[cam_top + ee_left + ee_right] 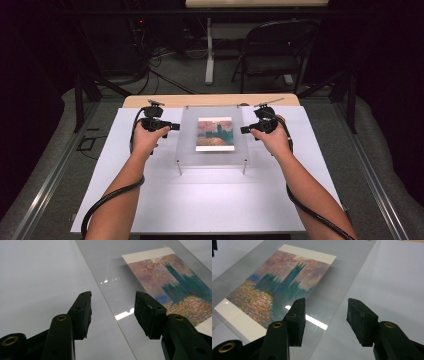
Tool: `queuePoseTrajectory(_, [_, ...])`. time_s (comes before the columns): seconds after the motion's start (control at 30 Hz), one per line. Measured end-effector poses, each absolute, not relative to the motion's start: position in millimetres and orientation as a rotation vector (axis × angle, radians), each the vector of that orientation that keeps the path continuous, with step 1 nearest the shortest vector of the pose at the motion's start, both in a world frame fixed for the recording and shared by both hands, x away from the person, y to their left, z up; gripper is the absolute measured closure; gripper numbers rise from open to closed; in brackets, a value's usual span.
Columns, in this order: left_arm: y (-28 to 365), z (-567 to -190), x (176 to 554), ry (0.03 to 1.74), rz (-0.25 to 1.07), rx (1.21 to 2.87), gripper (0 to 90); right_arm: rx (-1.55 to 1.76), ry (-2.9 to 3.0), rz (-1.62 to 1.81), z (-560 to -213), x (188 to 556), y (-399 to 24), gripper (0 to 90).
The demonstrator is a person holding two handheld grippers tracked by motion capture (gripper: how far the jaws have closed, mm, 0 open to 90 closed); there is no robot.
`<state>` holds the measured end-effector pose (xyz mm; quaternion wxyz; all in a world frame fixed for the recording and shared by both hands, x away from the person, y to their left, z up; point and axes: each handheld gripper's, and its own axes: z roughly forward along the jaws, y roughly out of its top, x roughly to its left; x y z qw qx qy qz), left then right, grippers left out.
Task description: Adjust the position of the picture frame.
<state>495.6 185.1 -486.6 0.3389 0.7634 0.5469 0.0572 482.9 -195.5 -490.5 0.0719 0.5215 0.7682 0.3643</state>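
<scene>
A clear acrylic sheet (187,142) stands on thin metal posts above a white board. Under it lies a postcard (215,134) with a painted scene in pink, teal and orange. My left gripper (176,126) hovers at the sheet's left edge, open, its jaws either side of that edge (110,306). At the right edge my right gripper (243,129) is open too, jaws straddling the sheet's rim (337,312). The postcard (175,287) shows beyond the left jaws, and the postcard (279,282) also lies past the right jaws.
The white board (150,200) covers a wooden table (210,100). Two front posts (179,167) hold the sheet up. A black folding chair (275,50) and a desk leg (209,50) stand on the carpet behind. Cables trail from both grippers.
</scene>
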Motion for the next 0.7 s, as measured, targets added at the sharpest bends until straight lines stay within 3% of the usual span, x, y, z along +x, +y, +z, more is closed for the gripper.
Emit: queuePoseTrajectory(0.7, [178, -510, 523, 1.519, 0.011, 1.971, 47.4, 1.747, 2.34, 1.066, -511, 512, -188, 48.6])
